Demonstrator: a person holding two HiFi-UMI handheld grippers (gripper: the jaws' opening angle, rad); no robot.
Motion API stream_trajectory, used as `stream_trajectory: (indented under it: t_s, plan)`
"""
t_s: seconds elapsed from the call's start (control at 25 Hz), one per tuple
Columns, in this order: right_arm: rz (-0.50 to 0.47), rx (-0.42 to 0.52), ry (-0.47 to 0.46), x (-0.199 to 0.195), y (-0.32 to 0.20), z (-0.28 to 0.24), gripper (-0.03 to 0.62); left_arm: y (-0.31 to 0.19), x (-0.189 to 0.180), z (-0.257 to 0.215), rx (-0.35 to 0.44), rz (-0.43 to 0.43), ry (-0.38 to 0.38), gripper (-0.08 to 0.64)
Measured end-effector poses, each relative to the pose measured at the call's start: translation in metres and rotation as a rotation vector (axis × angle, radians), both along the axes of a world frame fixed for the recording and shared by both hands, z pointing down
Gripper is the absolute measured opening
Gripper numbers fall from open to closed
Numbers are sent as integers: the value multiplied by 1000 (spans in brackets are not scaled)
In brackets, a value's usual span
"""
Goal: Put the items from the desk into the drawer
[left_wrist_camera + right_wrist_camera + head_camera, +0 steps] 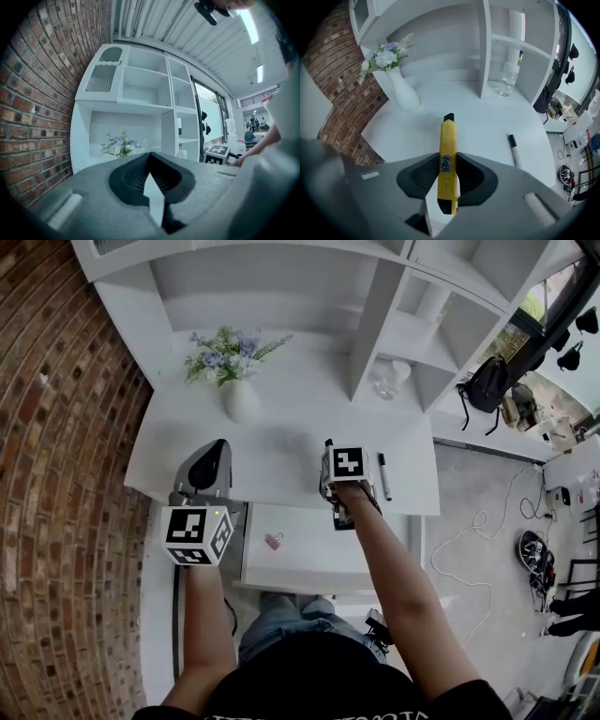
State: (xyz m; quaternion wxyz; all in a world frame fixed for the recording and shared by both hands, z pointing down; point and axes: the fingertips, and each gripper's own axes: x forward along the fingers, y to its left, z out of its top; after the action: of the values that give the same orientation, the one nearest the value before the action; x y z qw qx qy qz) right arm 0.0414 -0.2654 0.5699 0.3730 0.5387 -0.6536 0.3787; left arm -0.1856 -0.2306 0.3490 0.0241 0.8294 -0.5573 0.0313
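My right gripper (449,161) is shut on a yellow utility knife (448,145), which sticks out past the jaws with its black tip toward the desk. It hangs above the white desk (272,460), near the front edge, under its marker cube (347,463). A black and white marker pen (383,476) lies on the desk just right of it, seen too in the right gripper view as the pen (514,151). The drawer (319,563) stands pulled out below the desk edge, with a small pink item (274,541) inside. My left gripper (217,451) hovers level at the desk's front left, its jaws together and holding nothing.
A white vase with flowers (239,395) stands at the back of the desk. A clear glass jar (386,381) sits in the shelf unit at the right. A brick wall (56,474) runs along the left. A cable and bags lie on the floor at the right.
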Motion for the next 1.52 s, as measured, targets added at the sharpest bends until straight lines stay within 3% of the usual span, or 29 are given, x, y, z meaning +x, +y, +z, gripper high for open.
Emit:
stream_trajectory:
  t_s: [0.4,0.6,0.76,0.96,1.2,1.52]
  plan:
    - [-85,196,-126,-19,30,-75,124,27,15,-33,76,13,-16,5]
    - [-60,240,-131,-6,59,-107,124,40,24,-42,101,26,-23,5]
    - [-44,332,-216,-4,83,-131,124,49,26,-41,102,30,-24,5]
    - [-64,410,-199,-7,101,-148,124,53,26,-40,101,32,-19,4]
    - [-60,399,-166,-7,117,-129,124,58,29,-32,86,46,-19,5]
    - [-44,255,-162,-2,153,-71,124,66,31,-7,29,55,-12,5]
